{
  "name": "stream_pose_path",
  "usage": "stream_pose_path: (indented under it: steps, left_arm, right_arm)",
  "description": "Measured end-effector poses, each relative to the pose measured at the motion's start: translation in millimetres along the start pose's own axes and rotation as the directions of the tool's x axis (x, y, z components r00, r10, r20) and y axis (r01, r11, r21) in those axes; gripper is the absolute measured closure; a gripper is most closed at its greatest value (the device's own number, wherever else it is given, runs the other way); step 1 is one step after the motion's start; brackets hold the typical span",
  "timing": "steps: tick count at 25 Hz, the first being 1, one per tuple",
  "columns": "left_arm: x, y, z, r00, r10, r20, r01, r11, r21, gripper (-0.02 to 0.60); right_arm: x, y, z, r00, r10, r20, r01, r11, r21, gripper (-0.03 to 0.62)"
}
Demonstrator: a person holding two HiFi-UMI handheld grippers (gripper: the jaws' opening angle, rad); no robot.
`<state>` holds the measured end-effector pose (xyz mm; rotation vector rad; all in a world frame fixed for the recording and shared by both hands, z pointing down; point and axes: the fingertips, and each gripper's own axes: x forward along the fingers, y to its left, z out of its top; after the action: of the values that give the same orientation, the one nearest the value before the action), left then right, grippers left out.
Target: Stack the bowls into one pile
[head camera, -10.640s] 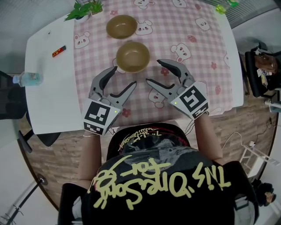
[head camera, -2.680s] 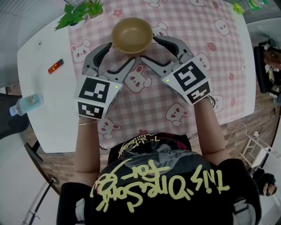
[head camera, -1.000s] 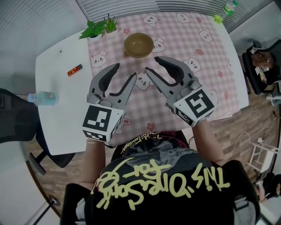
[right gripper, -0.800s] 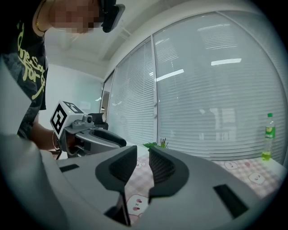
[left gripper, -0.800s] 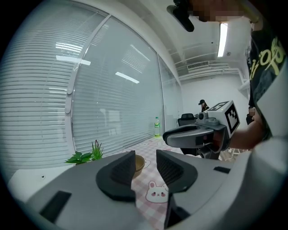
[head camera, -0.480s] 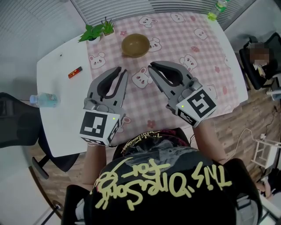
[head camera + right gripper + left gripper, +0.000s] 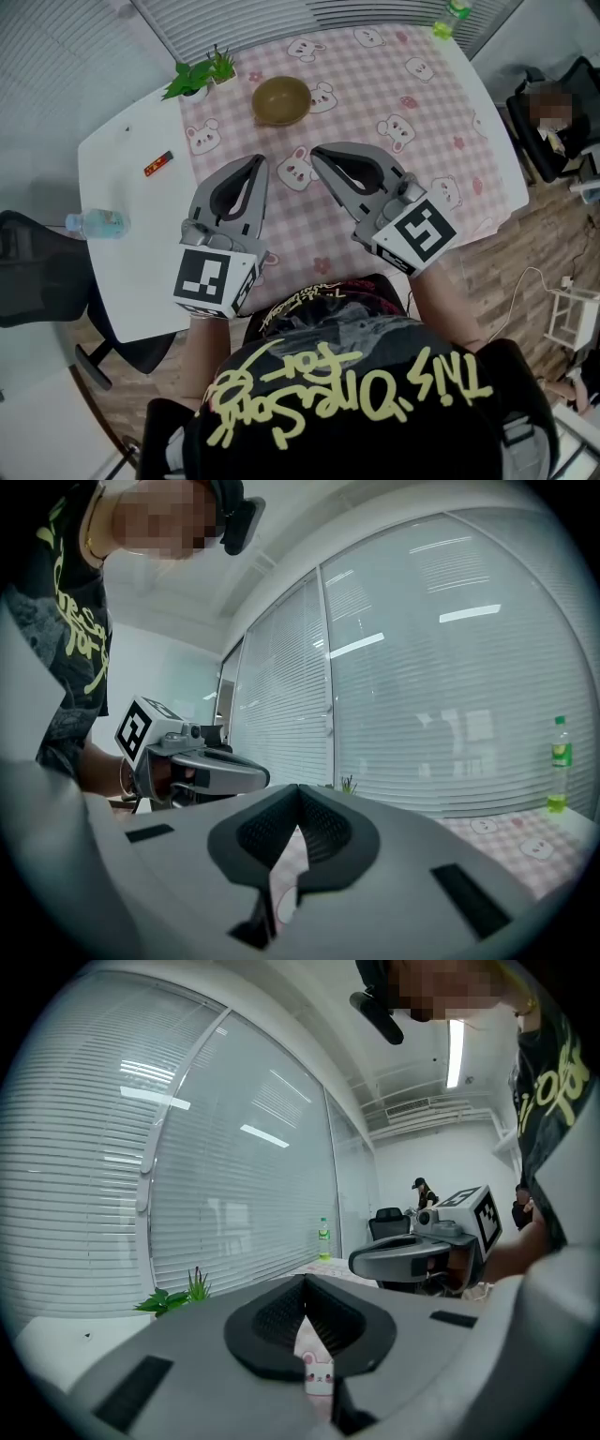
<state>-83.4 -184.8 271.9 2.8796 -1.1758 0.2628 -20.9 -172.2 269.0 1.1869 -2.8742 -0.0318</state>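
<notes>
1. Left gripper (image 7: 259,161): jaws have just been closing and now meet at the tips. Nothing is between them. Its own view shows only pink cloth (image 7: 422,103) through the gap behind the tips.
2. Right gripper (image 7: 317,152): same. Its jaws have just been closing, the tips are together, and it holds nothing.
3. Both are hand-held above the near half of the cloth, side by side with tips apart, touching nothing. Each shows in the other's view, pointing roughly level.
4. Bowls (image 7: 280,99): a single round tan shape on the cloth, toward the far edge of the table (image 7: 122,216). The head view doesn't let me split it into separate bowls.
5. Bowls vs grippers: beyond both sets of tips and well apart from them. Across the picture they sit between the two tips, somewhat nearer the left one.
6. Around them:
   - plant (image 7: 200,77) just left of the bowls at the cloth's far-left corner
   - green bottle (image 7: 450,11) at the far-right corner
   - small red item (image 7: 157,164) on bare table left of the cloth
   - clear bottle (image 7: 94,223) also on bare table left of the cloth, nearer the person
</notes>
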Motion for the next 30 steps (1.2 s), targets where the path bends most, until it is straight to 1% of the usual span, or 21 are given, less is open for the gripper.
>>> stream_pose_path:
  steps: [2, 4, 7, 13, 16, 18, 22, 30]
  left_arm:
    - [0.3, -2.7, -1.3, 1.0, -0.01, -0.004, 0.01, 1.0, 0.002, 0.588]
    - [1.5, -2.1, -2.0, 1.0, -0.014, -0.008, 0.014, 1.0, 0.007, 0.588]
    - [2.7, 0.2, -6.0, 1.0, -0.012, -0.012, 0.012, 1.0, -0.011, 0.588]
    - [4.0, 4.2, -8.5, 1.0, -0.012, -0.017, 0.012, 0.999, -0.032, 0.588]
    - [1.9, 8.2, -10.3, 1.0, -0.003, -0.018, 0.002, 0.999, -0.046, 0.588]
    - [1.7, 10.4, -12.1, 1.0, 0.005, -0.023, -0.006, 0.998, -0.057, 0.588]
    - [1.5, 11.7, -16.4, 0.999, 0.013, -0.031, -0.015, 0.998, -0.065, 0.588]
    - [2.1, 5.8, -24.3, 0.999, 0.006, -0.053, -0.009, 0.998, -0.067, 0.588]
  right_arm:
    - [-0.8, -1.0, -1.4, 1.0, -0.013, -0.003, 0.013, 1.0, -0.001, 0.591]
    - [0.9, -1.4, -1.4, 1.0, -0.028, -0.011, 0.028, 0.999, 0.02, 0.591]
    - [2.6, -1.8, -2.1, 0.999, -0.046, -0.014, 0.046, 0.998, 0.048, 0.591]
    - [5.4, -3.0, -7.3, 0.997, -0.049, -0.055, 0.049, 0.999, -0.003, 0.592]
    - [8.8, -0.8, -4.1, 0.999, -0.032, -0.029, 0.033, 0.999, 0.038, 0.592]
    - [10.2, -2.0, -4.6, 0.999, -0.029, -0.026, 0.03, 0.999, 0.031, 0.592]
    - [12.2, -0.8, -10.4, 0.998, -0.027, -0.055, 0.027, 1.0, 0.012, 0.592]
    - [7.5, 0.8, -12.8, 0.998, -0.026, -0.059, 0.026, 1.0, 0.011, 0.592]
